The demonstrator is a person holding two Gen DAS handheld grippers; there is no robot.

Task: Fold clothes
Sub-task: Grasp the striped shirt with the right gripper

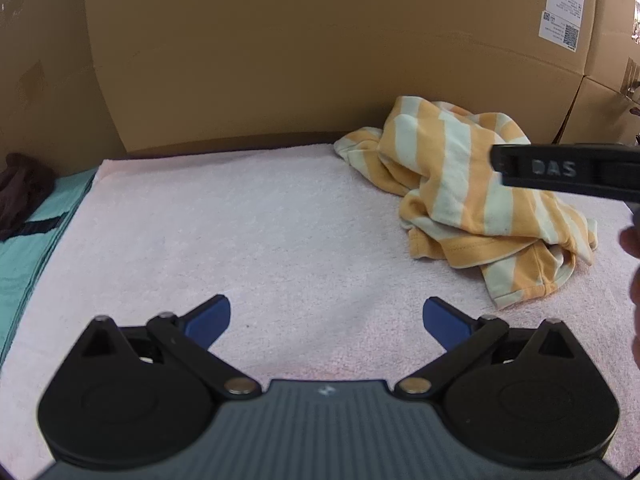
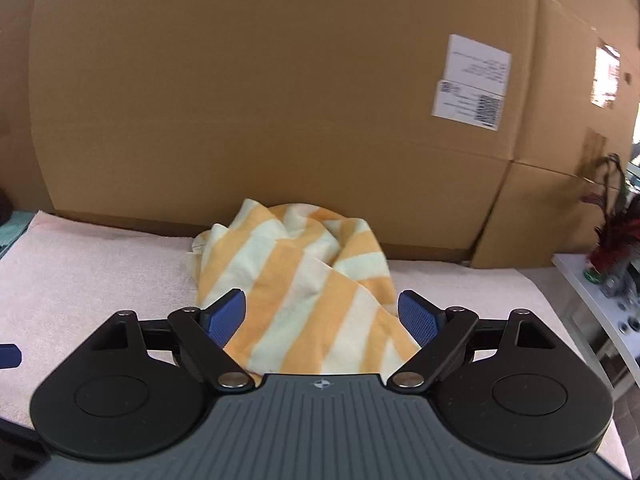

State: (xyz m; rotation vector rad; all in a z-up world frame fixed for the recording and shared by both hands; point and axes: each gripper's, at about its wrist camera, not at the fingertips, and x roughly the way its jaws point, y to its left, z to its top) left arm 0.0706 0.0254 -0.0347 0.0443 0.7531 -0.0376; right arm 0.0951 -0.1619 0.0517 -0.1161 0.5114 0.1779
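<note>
A crumpled orange-and-white striped garment lies in a heap on the pale pink towel, toward the back right near the cardboard wall. My left gripper is open over bare towel, well to the left of the heap. My right gripper hovers right over the garment; its blue pads stand wide apart, with cloth below and between them but not pinched. In the left wrist view, one black finger of the right gripper crosses in front of the heap.
Large cardboard boxes wall off the back. A folded teal cloth with a dark brown item on it lies left of the towel. A white shelf with small objects stands to the right.
</note>
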